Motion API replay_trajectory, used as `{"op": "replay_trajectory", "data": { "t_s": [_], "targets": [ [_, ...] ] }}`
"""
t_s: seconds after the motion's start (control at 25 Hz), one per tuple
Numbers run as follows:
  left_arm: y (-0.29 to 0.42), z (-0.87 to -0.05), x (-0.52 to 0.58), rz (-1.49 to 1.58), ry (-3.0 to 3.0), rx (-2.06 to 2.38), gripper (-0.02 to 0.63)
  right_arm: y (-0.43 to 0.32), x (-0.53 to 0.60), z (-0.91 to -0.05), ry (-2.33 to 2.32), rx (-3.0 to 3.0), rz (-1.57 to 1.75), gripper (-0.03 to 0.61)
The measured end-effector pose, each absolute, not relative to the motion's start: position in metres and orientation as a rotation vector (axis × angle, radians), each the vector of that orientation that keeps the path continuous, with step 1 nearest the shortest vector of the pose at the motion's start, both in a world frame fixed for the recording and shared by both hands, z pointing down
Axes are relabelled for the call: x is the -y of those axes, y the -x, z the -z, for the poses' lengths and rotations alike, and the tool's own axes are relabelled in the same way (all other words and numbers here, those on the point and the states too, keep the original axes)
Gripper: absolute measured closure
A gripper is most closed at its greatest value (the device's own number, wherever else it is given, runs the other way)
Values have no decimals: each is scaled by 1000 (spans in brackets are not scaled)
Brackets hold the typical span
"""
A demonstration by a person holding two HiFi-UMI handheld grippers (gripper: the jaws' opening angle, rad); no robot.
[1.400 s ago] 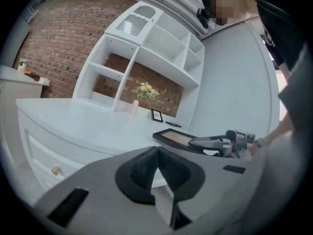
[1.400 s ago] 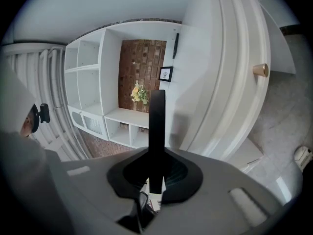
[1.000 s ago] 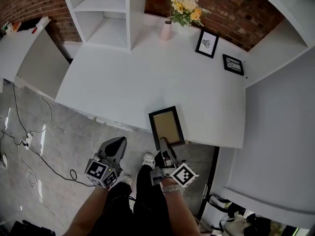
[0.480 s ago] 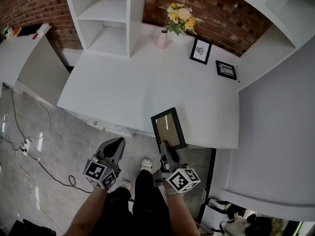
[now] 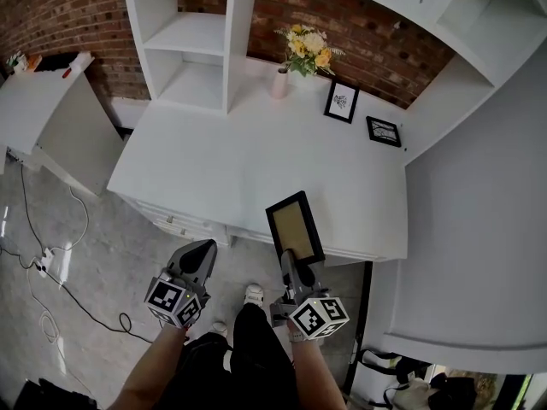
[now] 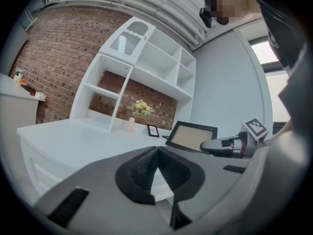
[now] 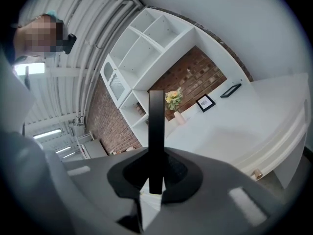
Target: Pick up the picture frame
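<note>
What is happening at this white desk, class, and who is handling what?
A person holds a gripper in each hand. The right gripper is shut on the lower edge of the black picture frame, holding it tilted up at the front edge of the white desk, apparently clear of the top. The left gripper is shut and empty, off to the side over the floor. A vase of flowers stands at the back.

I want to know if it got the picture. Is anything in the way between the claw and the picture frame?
No, nothing is in the way. The right claw is already shut on the near edge of the picture frame, holding it above the white desk at its front edge.
</note>
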State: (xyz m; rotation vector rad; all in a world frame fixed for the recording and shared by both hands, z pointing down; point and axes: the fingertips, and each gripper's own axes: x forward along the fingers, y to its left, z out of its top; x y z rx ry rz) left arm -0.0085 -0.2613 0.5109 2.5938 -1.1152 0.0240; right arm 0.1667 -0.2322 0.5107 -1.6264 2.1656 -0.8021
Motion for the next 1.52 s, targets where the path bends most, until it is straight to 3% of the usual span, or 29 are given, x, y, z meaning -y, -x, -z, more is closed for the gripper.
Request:
{"op": "replay_trajectory", "data": {
  "t_s": [1.52],
  "targets": [
    [50, -434, 210, 86, -2737, 1132, 606, -150, 154, -410, 1815, -2280, 246, 544]
  ]
}}
